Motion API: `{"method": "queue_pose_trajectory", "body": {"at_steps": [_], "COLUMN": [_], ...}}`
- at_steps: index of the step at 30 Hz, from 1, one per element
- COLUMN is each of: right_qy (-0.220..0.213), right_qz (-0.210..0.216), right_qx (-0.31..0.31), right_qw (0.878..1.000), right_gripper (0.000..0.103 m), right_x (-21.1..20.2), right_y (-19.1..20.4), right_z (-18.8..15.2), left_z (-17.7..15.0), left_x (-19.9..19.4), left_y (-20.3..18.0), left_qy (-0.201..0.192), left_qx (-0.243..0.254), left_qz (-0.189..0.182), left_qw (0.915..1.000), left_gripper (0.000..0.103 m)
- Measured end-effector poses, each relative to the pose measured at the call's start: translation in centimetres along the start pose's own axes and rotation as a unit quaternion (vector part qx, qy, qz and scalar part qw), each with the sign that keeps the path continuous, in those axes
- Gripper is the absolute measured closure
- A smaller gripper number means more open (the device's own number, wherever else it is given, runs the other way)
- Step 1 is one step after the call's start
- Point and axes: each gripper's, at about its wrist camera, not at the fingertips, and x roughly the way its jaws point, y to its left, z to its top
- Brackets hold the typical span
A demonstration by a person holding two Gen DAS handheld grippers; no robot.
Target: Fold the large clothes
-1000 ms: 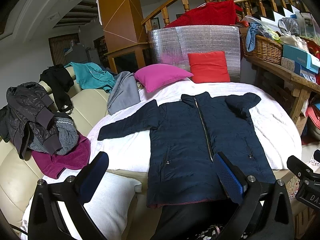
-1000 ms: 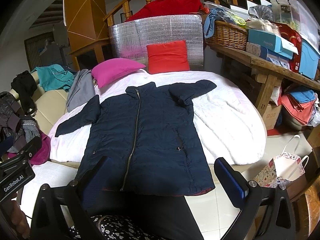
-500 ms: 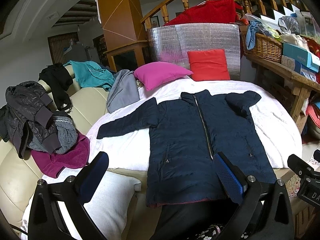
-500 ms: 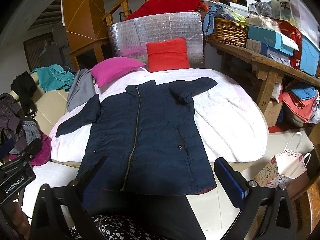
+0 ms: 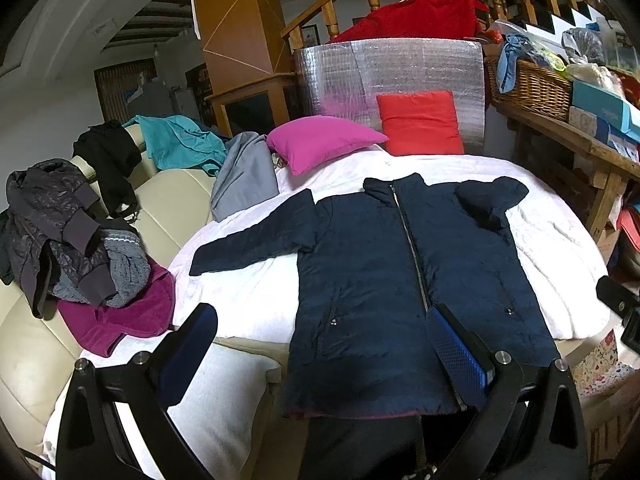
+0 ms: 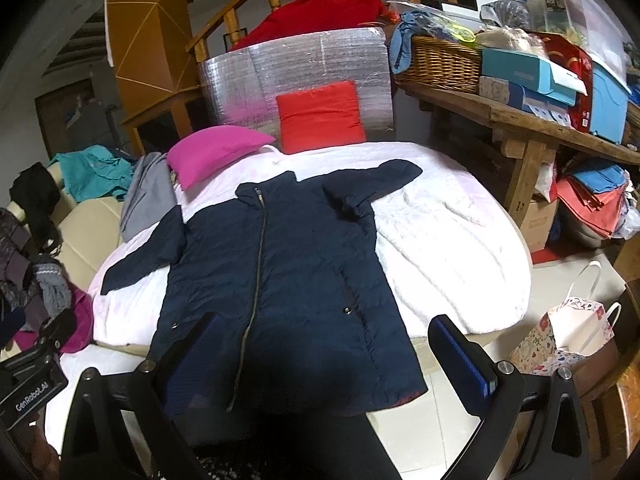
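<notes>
Both the left gripper and the right gripper hang with jaws wide apart and empty above the near hem of the coat, which lies ahead of them, zipped and flat on the white bed. Folding looks barely begun: further off, only the right-hand sleeve is tucked in (the left sleeve lies spread), and the body is unfolded.

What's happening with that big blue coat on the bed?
A person holding two grippers is about to fold the navy coat. It lies flat and zipped on the white blanket. One sleeve is already folded in, the other sticks out sideways. The left gripper and right gripper are both open, holding nothing.
</notes>
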Motion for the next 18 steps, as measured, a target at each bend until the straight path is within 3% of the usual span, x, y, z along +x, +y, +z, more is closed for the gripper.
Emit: {"method": "queue_pose_trajectory", "body": {"at_steps": [8, 18], "right_qy": [-0.023, -0.033], "right_qz": [-0.021, -0.033], "right_qx": [0.025, 0.077], "right_qw": [0.999, 0.996], "right_gripper": [0.000, 0.000], "right_x": [2.0, 6.7], "right_y": [-2.2, -7.7], "right_z": [3.5, 8.6], "left_z": [1.8, 7.1], "left_x": [3.5, 10.6], "left_y": [0.3, 1.6], "left_qy": [0.015, 0.014], "left_qx": [-0.006, -0.042], "left_qz": [0.011, 0.055], "left_qw": [0.9998, 0.9975], "left_gripper": [0.000, 0.000]}}
